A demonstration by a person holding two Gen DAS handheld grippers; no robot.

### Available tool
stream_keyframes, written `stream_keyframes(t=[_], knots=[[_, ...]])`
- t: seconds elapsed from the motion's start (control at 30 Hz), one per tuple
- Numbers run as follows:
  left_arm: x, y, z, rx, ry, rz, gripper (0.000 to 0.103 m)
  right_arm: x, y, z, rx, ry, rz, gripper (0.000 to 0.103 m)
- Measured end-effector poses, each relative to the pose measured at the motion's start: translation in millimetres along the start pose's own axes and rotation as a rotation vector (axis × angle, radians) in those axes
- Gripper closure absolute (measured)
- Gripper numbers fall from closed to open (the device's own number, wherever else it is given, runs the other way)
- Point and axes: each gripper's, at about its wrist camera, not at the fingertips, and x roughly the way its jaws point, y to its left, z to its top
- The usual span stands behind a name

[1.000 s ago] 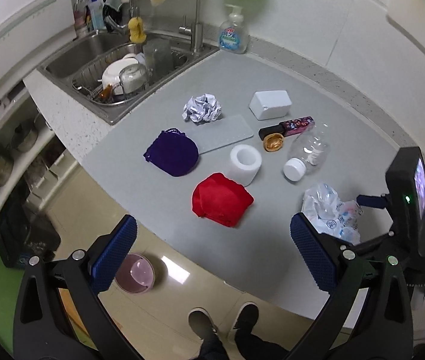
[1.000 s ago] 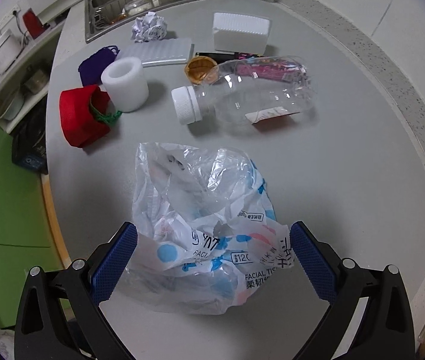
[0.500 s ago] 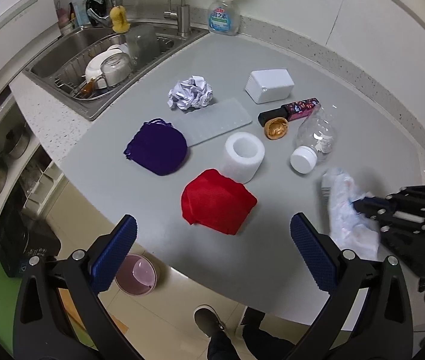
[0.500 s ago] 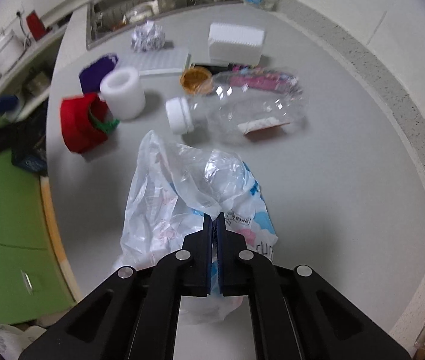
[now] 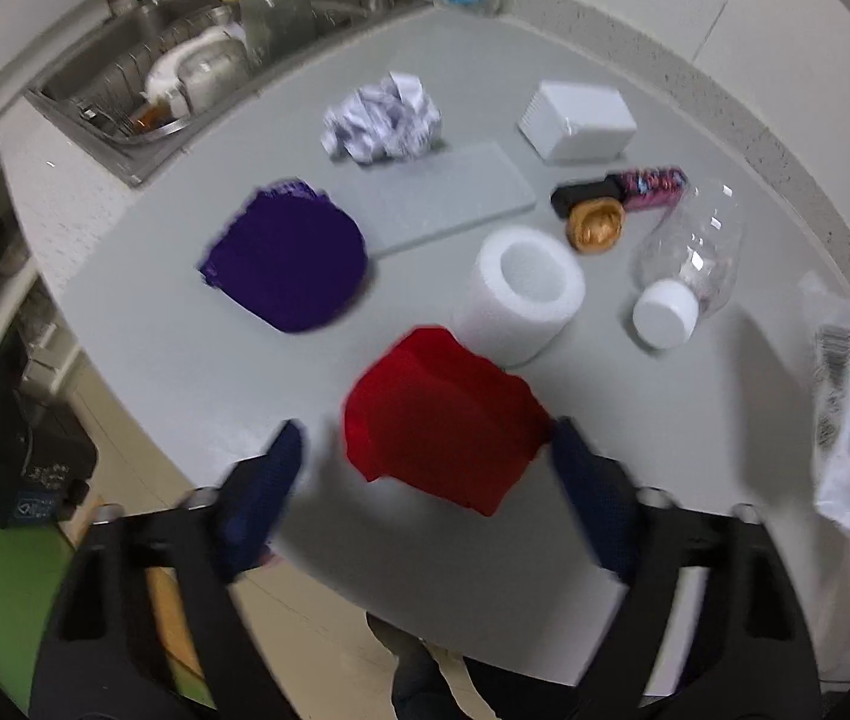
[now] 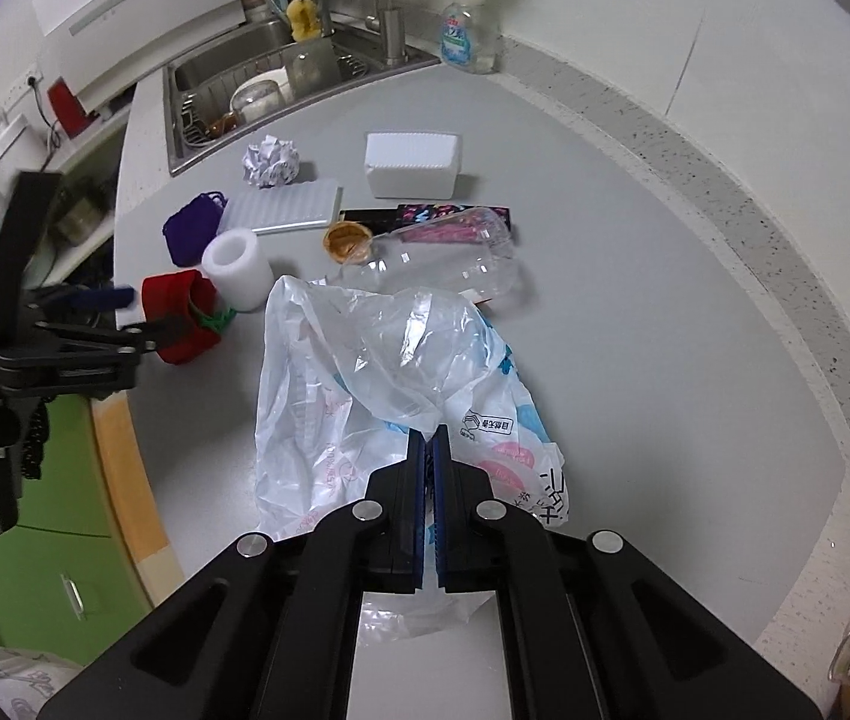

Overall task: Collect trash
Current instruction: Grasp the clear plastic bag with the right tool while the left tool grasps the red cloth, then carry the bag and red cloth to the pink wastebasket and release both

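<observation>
A: Right gripper [image 6: 429, 450]?
B: Pinching the plastic bag [image 6: 389, 372] at 6 o'clock on the counter [image 6: 634, 312], bottle [image 6: 454, 258] at its 12.
A: Left gripper [image 5: 425, 468]?
B: Closing round the red cloth [image 5: 442, 414], pads not pressing yet.

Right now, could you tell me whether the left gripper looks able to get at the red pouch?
Probably yes. The left gripper is closing with the red pouch already between its fingers, and nothing lies across it. The white foam cylinder touches its far side.
</observation>
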Motion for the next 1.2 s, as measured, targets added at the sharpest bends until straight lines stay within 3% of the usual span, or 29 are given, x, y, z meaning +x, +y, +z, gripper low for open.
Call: stream_keyframes(t=[0.23, 0.33, 0.73, 0.97, 1.2], knots=[[9, -4, -4, 0.027, -0.001, -0.008, 0.069, -7, -6, 0, 0.016, -0.015, -0.012, 0.101], [5, -3, -5, 0.022, -0.012, -0.012, 0.080, -11, -5, -1, 0.015, -0.027, -0.013, 0.101], [-64, 33, -35, -0.027, -0.105, 0.016, 0.085, -26, 44, 9, -0.067, -0.088, 0.044, 0.101], [-110, 91, -83, -0.098, -0.150, 0.089, 0.085, -23, 120, 19, -0.178, -0.123, 0.147, 0.101], [-120, 169, -150, -0.233, -0.137, 0.154, 0.085, 8, 227, 25, -0.328, -0.100, 0.269, 0.101]])
